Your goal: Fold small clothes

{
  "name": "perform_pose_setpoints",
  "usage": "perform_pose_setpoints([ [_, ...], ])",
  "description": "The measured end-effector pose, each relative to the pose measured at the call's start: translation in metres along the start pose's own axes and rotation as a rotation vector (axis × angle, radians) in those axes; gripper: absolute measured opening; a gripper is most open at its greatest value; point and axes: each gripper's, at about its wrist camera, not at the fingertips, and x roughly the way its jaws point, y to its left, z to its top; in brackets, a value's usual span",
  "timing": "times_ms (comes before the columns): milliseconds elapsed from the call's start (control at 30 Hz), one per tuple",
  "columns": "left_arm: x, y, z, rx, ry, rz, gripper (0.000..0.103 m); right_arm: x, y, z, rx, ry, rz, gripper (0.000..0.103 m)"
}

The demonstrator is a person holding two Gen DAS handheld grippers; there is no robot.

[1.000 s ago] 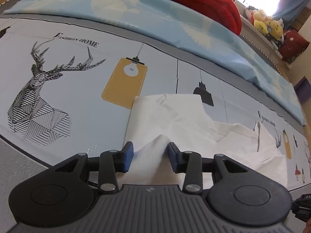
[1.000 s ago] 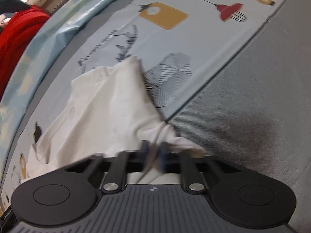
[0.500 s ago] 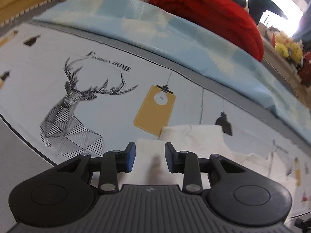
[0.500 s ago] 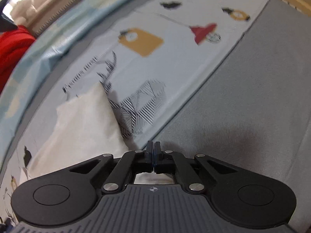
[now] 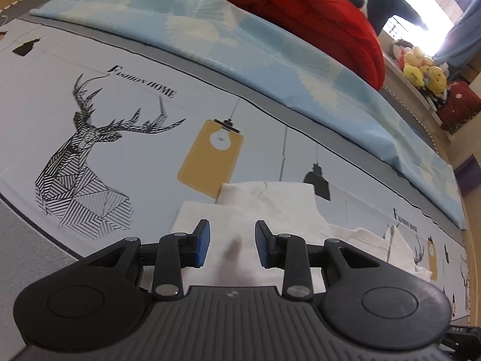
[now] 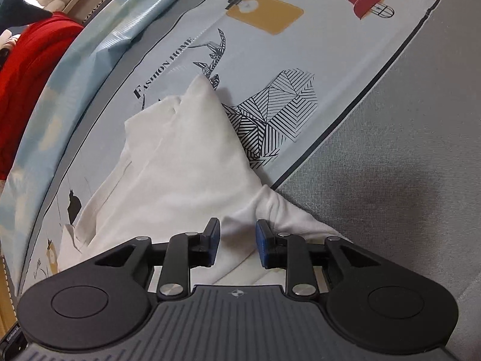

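Letting the white garment [image 6: 192, 162] settle flat, your right gripper [image 6: 237, 245] is opening over its fold; your left gripper [image 5: 232, 245] hovers spread, pinching nothing.

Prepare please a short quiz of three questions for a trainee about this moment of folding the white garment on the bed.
1. True or false: the left gripper is clamped on the white garment.
2. Which printed figure does the white garment partly cover in the right wrist view? A) red lamp B) striped deer C) yellow tag
3. Fill in: the folded blanket at the far edge of the bed is ____ in colour.

Key
1. False: its pads stand apart above the cloth.
2. B, the deer. The right gripper is opening with cloth between its jaws.
3. Red.
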Motion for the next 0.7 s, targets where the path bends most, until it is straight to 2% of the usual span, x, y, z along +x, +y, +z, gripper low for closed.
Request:
perform_pose_setpoints([
  [200, -0.001, -0.003, 0.0, 0.013, 0.009, -0.014, 0.035, 0.003, -0.002, -0.003, -0.001, 0.027, -0.049, 0.027],
  [333, 0.0, -0.005, -0.001, 0.029, 0.024, -0.018, 0.035, 0.004, -0.002, -0.004, 0.026, 0.006, -0.048, 0.027],
  [367, 0.001, -0.006, -0.001, 0.039, 0.03, -0.015, 0.035, 0.004, -0.003, -0.004, 0.034, 0.003, -0.045, 0.025],
  [400, 0.001, -0.007, -0.002, 0.052, 0.038, -0.01, 0.035, 0.005, -0.002, -0.004, 0.034, -0.003, -0.043, 0.003],
  [600, 0.005, -0.017, -0.009, 0.145, 0.093, -0.001, 0.035, -0.023, -0.006, 0.001, 0.083, -0.114, -0.041, 0.001],
  [700, 0.009, -0.019, -0.013, 0.166, 0.119, 0.007, 0.035, -0.019, -0.014, 0.005, 0.112, -0.087, -0.056, 0.002],
])
